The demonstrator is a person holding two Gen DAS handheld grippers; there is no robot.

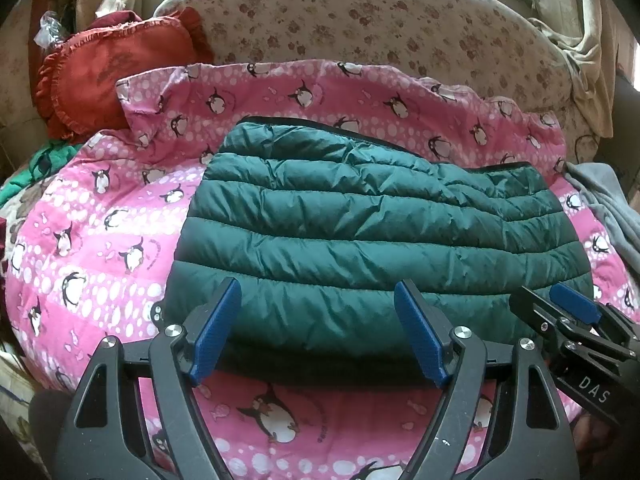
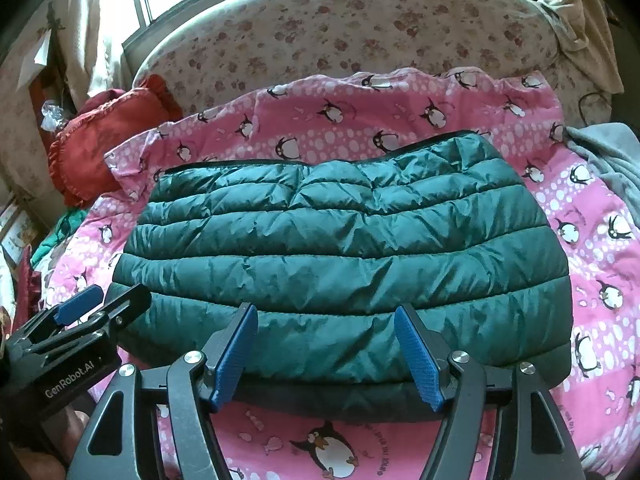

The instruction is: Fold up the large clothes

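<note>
Clearly our dark green quilted puffer jacket (image 1: 372,232) is soft, slippery and light. We'd pinch its near hem; both tongs, left (image 1: 318,336) and right (image 2: 326,354), stand spread and empty.

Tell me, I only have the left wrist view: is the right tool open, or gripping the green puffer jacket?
Observer: The right tool is open. Its blue pads stand apart, the green puffer jacket shows between them, and nothing is pinched.
Operator: That tool blocks the jacket's near right corner for me. How does it lie?
Observer: That corner rests flat on the pink penguin quilt, folded layers stacked evenly.
Operator: Anything on the outside of the left tool?
Observer: The left tool carries white lettering on its side, GenRobot.AI.
</note>
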